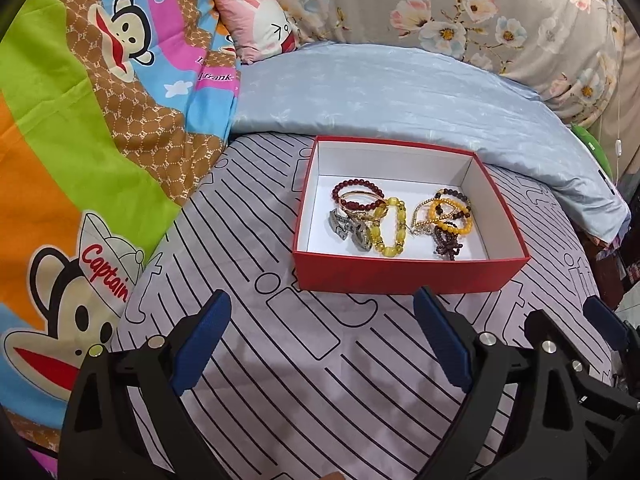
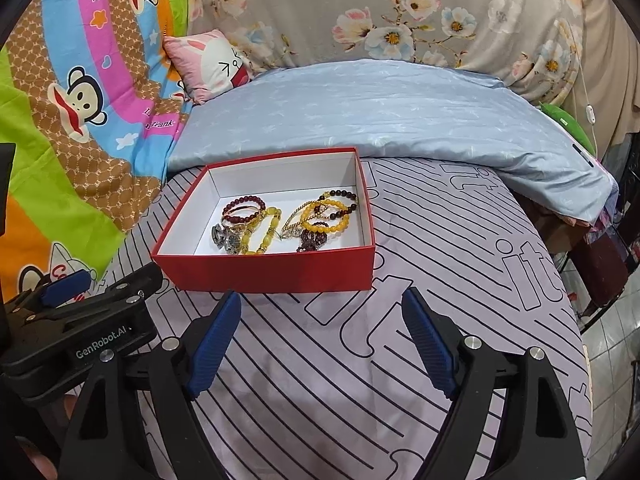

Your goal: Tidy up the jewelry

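A red box (image 1: 400, 272) (image 2: 272, 272) with a white inside sits on the striped bed sheet (image 1: 304, 380). Inside it lie a dark red bead bracelet (image 1: 357, 194) (image 2: 244, 210), a yellow bead bracelet (image 1: 390, 228) (image 2: 264, 236), silver watches (image 1: 350, 230) (image 2: 226, 240), amber bead bracelets (image 1: 450, 216) (image 2: 326, 216) and a dark garnet strand (image 1: 448, 242) (image 2: 312, 240). My left gripper (image 1: 322, 298) stands open just in front of the box with nothing between its fingers. My right gripper (image 2: 321, 296) is likewise open and empty before the box's front wall. The two grippers sit side by side.
A light blue folded quilt (image 1: 380, 92) lies behind the box. A bright cartoon monkey blanket (image 1: 80, 140) rises on the left, with a pink cushion (image 1: 256, 24) and floral fabric (image 1: 480, 8) at the back. The bed's edge drops to tiled floor (image 2: 608, 344) on the right.
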